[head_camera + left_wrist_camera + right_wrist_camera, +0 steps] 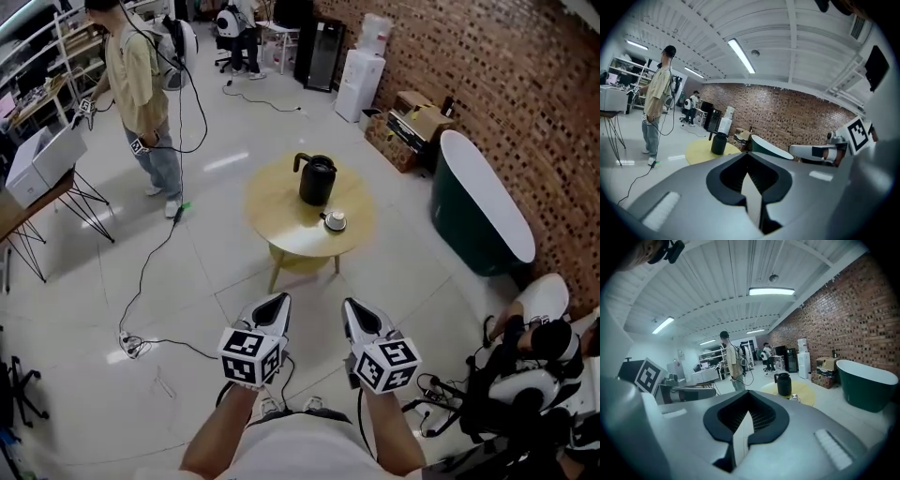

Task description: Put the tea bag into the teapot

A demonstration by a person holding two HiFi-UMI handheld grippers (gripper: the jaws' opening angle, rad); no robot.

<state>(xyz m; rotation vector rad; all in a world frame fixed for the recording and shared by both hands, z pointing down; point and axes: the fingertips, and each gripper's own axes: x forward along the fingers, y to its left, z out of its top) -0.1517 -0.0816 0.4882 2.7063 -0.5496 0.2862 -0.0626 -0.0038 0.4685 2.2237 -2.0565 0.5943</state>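
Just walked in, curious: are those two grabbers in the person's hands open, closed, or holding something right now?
Grey left gripper: closed, nothing between its jaws.
Grey right gripper: closed, nothing between its jaws.

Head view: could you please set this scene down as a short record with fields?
Table: round, yellow-topped, ahead of both grippers
Teapot: black, upright on the table
Small white dish: on table, near side of teapot; contents unclear
Left gripper: shut, empty, away from the table
Right gripper: shut, empty, beside the left
Bystander: standing, far left
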